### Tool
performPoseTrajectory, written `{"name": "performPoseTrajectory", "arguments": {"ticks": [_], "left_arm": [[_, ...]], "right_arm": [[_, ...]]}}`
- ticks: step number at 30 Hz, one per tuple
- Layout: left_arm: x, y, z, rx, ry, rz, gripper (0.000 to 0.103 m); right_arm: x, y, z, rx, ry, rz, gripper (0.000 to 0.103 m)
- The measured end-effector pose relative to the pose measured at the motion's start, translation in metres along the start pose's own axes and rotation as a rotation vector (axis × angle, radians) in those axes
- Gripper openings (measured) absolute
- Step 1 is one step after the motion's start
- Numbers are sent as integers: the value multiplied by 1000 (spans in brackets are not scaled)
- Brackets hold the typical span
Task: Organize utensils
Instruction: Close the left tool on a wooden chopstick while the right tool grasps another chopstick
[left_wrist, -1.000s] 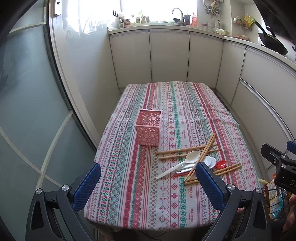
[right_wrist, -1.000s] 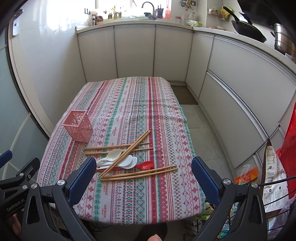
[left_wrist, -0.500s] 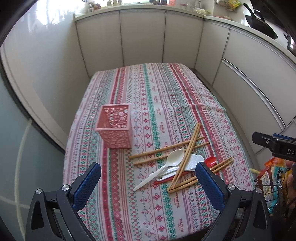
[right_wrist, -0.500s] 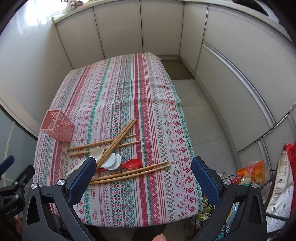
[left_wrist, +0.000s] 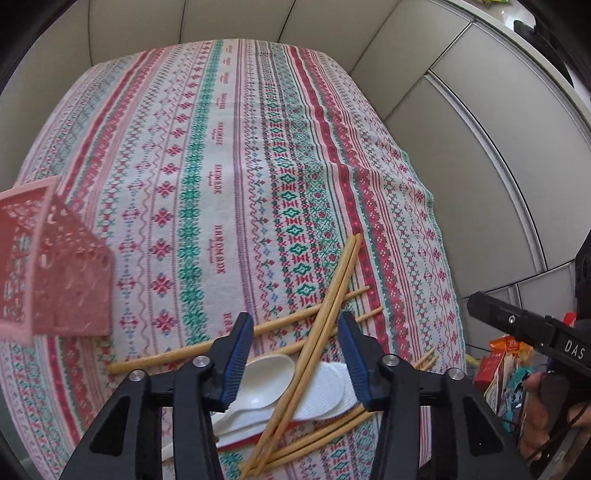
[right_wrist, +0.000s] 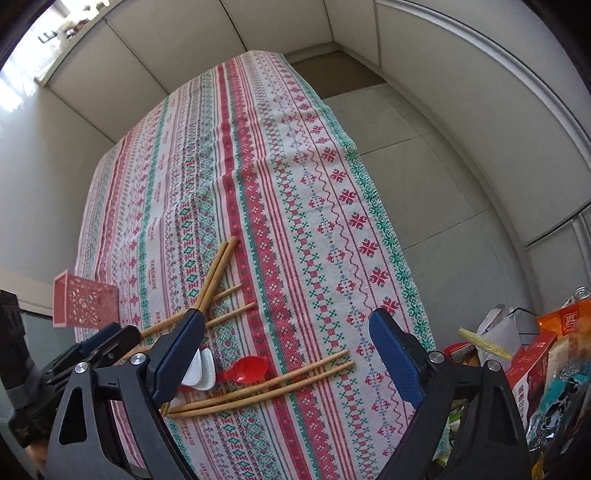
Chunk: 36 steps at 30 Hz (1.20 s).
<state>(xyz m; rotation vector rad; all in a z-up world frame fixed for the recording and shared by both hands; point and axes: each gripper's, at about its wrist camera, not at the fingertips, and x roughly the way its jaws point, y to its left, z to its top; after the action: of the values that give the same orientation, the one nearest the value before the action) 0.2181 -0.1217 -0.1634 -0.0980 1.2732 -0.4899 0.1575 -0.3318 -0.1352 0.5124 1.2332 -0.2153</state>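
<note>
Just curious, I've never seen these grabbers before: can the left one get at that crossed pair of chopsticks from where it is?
Probably yes. The left gripper is open with its fingers either side of the diagonal chopsticks, which lie on top of the white spoons; nothing covers them.

"DAS" in white on black right tongs (left_wrist: 535, 332); tablecloth (left_wrist: 221, 147) lettering illegible.

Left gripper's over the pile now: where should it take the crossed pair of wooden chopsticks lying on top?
Grip the top pair of wooden chopsticks mid-shaft, from above, left gripper fingers across both sticks: they lie side by side, propped clear of the cloth by the white plastic spoons.
</note>
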Motion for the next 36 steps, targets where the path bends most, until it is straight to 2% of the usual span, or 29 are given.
{"name": "performPoseTrajectory", "arguments": {"ticks": [3,5,11,15,23,27,29,32,36], "left_arm": [[18,-13,14,30,9,-8,35],[28,-20,19,47,24,-14,26],[55,-32,28,84,75,13,12],[65,-34,32,78,88,6,10],[79,-37,49,78,76,73,12],[86,-31,61,48,71,42,12],[84,-25,61,31,65,14,11],[74,-22,55,49,35,58,8],[41,-12,46,37,-11,34,7]], "right_arm": [[16,-10,6,33,38,19,87],[22,-15,8,42,52,22,86],[28,-32,12,73,66,31,86],[30,-39,13,90,77,42,86],[31,-35,16,99,74,60,86],[35,-31,16,102,82,63,86],[38,-30,16,108,86,70,86],[42,-26,17,119,95,91,86],[49,-18,20,120,104,123,80]]}}
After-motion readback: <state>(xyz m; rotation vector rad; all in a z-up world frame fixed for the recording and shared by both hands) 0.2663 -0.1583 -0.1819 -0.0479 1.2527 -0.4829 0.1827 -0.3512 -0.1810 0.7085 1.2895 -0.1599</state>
